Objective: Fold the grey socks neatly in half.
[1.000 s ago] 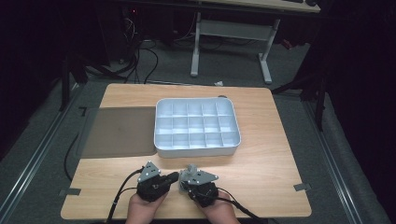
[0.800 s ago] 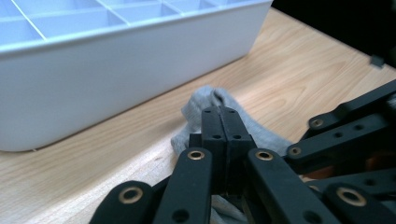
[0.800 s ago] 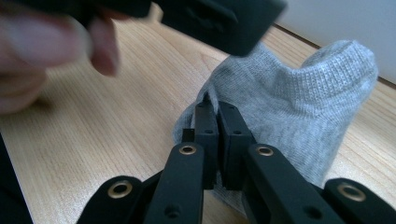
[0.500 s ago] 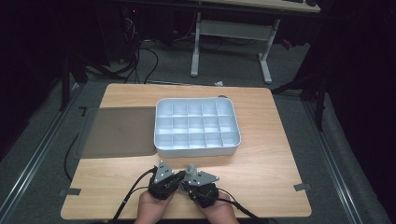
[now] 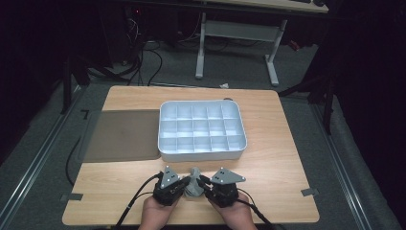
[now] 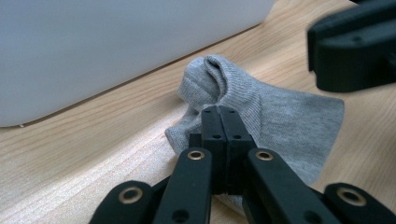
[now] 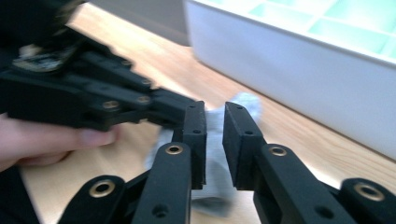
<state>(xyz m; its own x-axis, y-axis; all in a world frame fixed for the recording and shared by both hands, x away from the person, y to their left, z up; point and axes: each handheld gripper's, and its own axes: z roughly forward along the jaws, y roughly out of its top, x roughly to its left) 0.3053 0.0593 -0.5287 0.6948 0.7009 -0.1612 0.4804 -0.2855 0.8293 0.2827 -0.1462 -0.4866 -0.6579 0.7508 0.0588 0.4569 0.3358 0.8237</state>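
Your left gripper has its jaws pressed fully together, and in the left gripper view they close on the near edge of the grey sock. It is at the front of the wooden table, near your edge, and it points to the right, toward the sock.

You see the sock between your two grippers in the high view, just in front of the white compartment tray but apart from its wall. Its long axis runs from your side toward the tray. One end is bunched and raised, and this end points to the tray; the flatter part lies on the wood closer to you.

Your right gripper points to the left, toward the sock. Its jaws have just been opening, and now a narrow gap is between them. In the right gripper view the sock shows through this gap, behind and below the jaws, and the pads do not press on it.

Left of the tray, a dark mat lies flat on the table, with its edge against the tray.
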